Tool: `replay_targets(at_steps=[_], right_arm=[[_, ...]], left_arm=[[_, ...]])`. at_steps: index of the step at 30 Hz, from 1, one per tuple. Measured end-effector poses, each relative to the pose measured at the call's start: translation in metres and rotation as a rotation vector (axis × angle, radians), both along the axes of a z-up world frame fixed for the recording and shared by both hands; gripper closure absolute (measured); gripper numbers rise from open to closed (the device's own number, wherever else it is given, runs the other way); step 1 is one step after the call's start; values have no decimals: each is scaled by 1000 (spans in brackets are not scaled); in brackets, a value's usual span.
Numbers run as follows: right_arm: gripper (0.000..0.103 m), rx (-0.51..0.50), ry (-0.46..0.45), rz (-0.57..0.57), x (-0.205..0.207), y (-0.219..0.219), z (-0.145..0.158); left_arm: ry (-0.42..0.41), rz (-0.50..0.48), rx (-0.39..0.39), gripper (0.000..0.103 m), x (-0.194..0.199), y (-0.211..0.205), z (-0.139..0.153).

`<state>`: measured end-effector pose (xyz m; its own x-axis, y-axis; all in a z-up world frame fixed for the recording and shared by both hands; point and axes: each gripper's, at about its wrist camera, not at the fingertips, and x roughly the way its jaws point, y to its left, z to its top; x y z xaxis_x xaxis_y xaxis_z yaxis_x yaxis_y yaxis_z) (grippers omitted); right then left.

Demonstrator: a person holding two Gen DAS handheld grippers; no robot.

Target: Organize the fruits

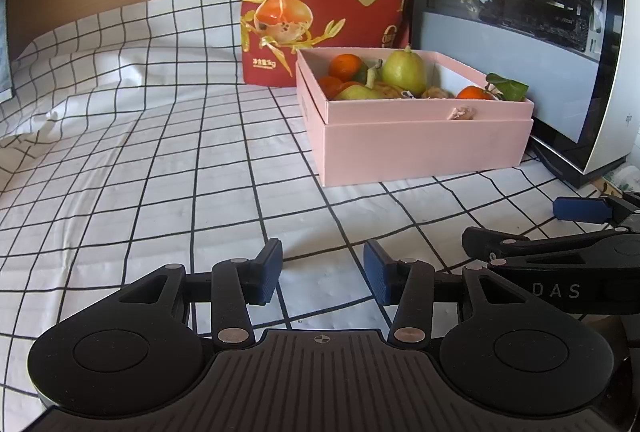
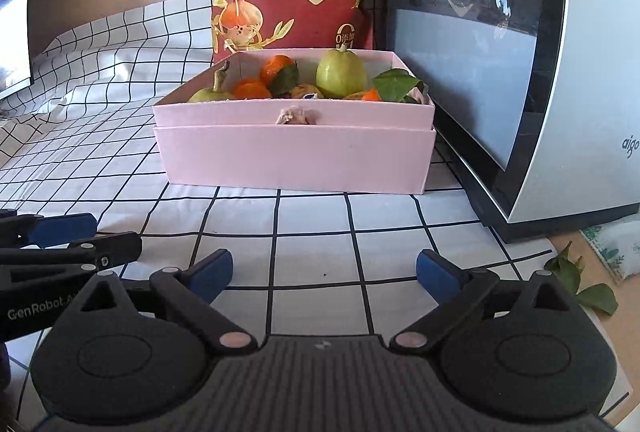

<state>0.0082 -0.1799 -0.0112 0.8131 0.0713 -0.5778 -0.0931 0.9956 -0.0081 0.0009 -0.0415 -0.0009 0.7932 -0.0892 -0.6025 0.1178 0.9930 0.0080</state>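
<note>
Several fruits, glossy green pears and orange tangerines with leaves, sit in the pink box at 12 o'clock. Left gripper and right gripper both spread, empty.

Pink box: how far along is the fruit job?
Looks nearly done: the pink box holds oranges and green pears. Nothing is in hand; the left gripper and right gripper hover open over the checked cloth. No loose fruit shows there; only stray leaves lie at the right.
</note>
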Motion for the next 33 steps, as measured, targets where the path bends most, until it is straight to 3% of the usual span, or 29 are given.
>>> replay_targets(at_steps=[33], right_arm=[[4,13,-7,7,-2,1,0]], left_arm=[[-2,7,-3,52,0,-1,0]])
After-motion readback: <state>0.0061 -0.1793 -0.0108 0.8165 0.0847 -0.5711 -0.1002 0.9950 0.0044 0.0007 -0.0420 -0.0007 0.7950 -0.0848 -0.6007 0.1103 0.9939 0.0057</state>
